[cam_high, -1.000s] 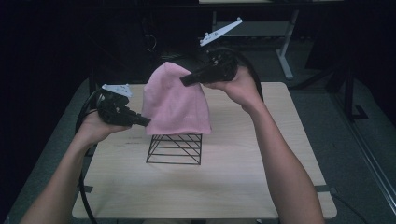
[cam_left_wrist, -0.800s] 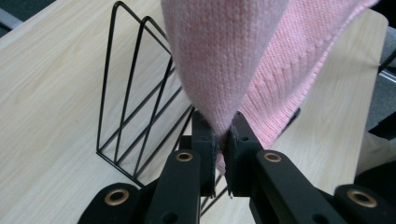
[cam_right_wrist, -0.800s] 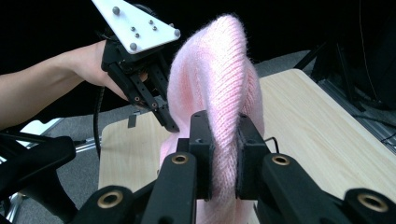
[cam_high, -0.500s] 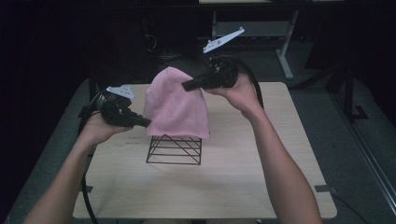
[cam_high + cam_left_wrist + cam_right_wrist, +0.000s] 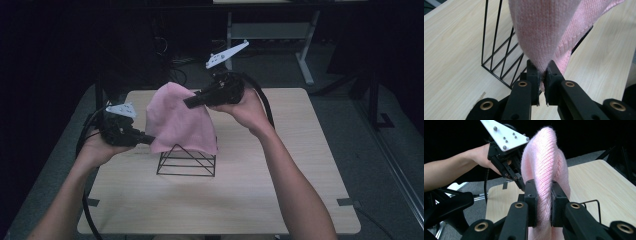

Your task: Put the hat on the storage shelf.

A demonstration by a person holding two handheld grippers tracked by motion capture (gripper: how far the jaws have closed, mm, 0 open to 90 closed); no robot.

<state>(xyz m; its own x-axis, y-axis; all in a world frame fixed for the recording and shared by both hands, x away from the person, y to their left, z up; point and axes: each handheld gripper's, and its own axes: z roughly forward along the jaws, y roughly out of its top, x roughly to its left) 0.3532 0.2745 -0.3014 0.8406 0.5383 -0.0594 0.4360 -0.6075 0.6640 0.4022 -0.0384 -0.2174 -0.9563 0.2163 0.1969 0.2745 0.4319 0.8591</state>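
High view: both grippers pinch pink cloth [image 5: 180, 117].

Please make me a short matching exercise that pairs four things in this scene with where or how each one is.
Things:
1. cloth
2. rack
3. left gripper
4. right gripper

States:
a. clamped on the cloth's upper part
b. stands on the table, under the cloth
c. clamped on the cloth's lower left edge
d. pink knit, held in the air between both grippers

Pairs: 1-d, 2-b, 3-c, 4-a
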